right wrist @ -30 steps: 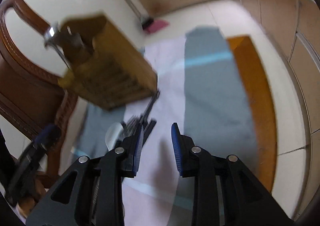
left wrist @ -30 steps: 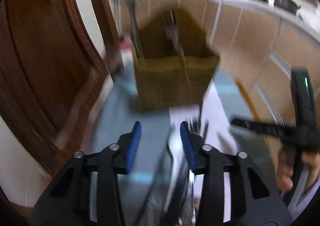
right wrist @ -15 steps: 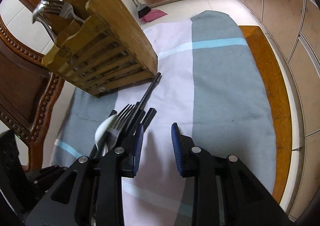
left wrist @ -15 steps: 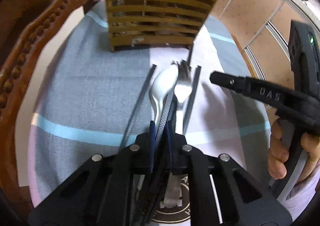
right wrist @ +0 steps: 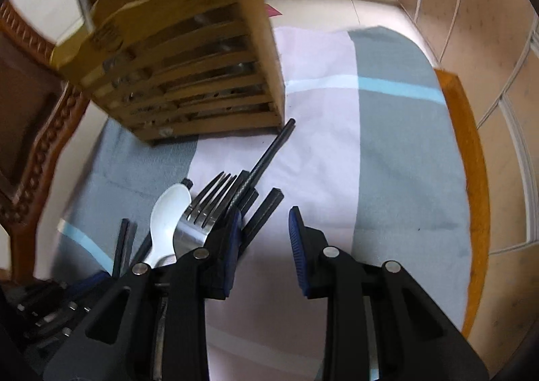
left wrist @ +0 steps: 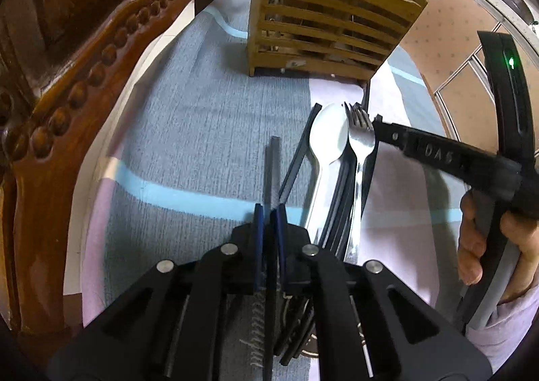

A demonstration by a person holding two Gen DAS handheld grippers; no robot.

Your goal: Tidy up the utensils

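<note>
The left gripper (left wrist: pixel 268 212) is clamped on a thin, stiff, likely slippery black chopstick (left wrist: pixel 272 172) partway along its length; the right gripper (right wrist: pixel 264 239), fingers apart, holds nothing.

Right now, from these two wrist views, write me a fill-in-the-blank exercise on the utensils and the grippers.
1. The left gripper is shut on a single dark ____.
2. The white spoon lies right beside a metal ____.
3. The wooden holder stands on the ____.
4. The right gripper has ____ between its pads.

Missing words: chopstick; fork; cloth; nothing
</note>
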